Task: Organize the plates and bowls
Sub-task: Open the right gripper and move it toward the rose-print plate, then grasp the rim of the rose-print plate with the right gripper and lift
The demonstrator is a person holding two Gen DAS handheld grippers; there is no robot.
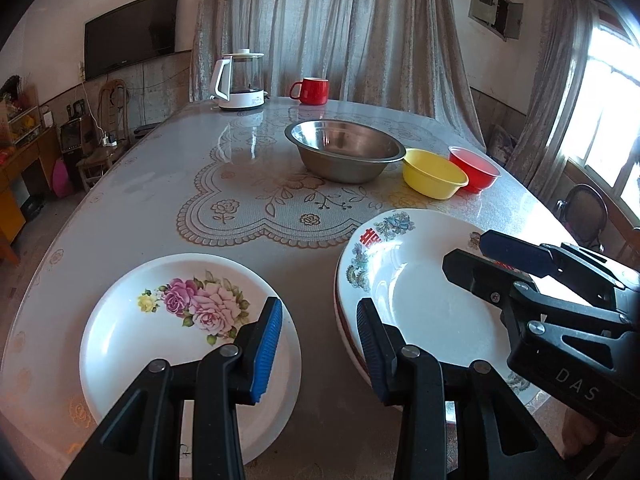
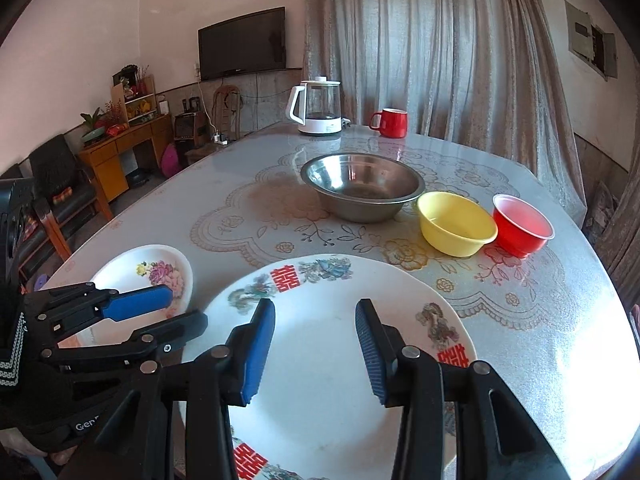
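Observation:
A white plate with pink roses (image 1: 168,320) lies at the table's near left; it also shows in the right wrist view (image 2: 148,276). A larger plate with red characters and blue flowers (image 1: 420,300) lies to its right on top of another plate, and fills the right wrist view (image 2: 328,344). My left gripper (image 1: 320,340) is open and empty, hovering over the gap between the plates. My right gripper (image 2: 316,352) is open and empty above the large plate. A steel bowl (image 1: 344,148), a yellow bowl (image 1: 434,174) and a red bowl (image 1: 474,168) stand farther back.
A white kettle (image 1: 240,80) and a red mug (image 1: 312,90) stand at the table's far edge. The table (image 1: 132,200) has a lace-pattern cover. A chair (image 1: 584,212) stands at the right, cabinets and chairs at the left.

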